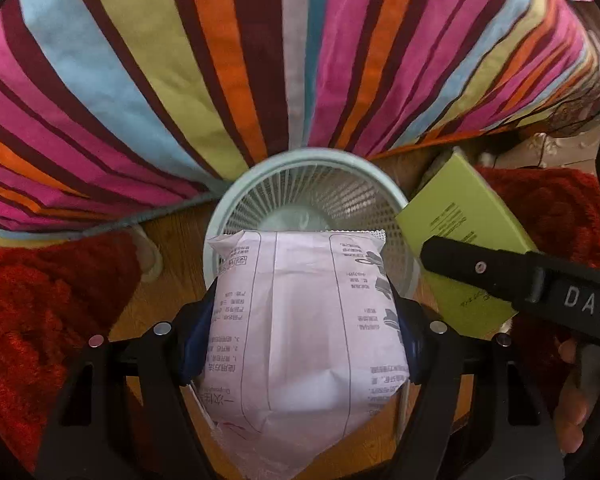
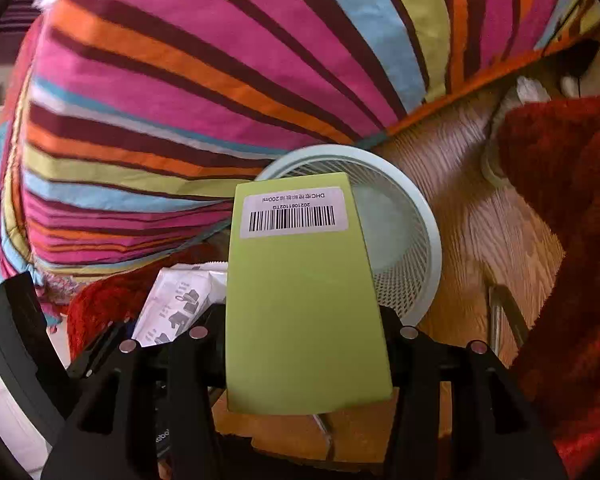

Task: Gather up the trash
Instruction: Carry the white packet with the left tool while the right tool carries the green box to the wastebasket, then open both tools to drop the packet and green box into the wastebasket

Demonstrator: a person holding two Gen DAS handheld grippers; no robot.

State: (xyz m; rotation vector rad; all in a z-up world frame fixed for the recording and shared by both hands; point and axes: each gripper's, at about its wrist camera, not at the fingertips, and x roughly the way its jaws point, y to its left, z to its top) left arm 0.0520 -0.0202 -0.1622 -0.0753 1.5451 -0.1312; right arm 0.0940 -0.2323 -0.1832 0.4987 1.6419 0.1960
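Note:
My left gripper (image 1: 300,332) is shut on a white printed packet (image 1: 300,340), its blue pads pressing both sides. The packet hangs right over the mouth of a pale green mesh waste basket (image 1: 236,196) that stands on the wooden floor. My right gripper (image 2: 304,332) is shut on a flat lime-green box (image 2: 304,312) with a barcode label, held above the basket (image 2: 424,240) near its left rim. In the left wrist view the green box (image 1: 464,216) and a black finger (image 1: 480,264) of the right gripper sit just right of the basket. The white packet (image 2: 180,300) shows left of the box.
A striped, many-coloured bedspread (image 1: 180,80) hangs down right behind the basket. Shaggy red rugs (image 1: 32,300) (image 2: 572,208) lie on the wooden floor (image 2: 480,248) on both sides. A person's fingers (image 1: 572,400) hold the right gripper's handle at the lower right.

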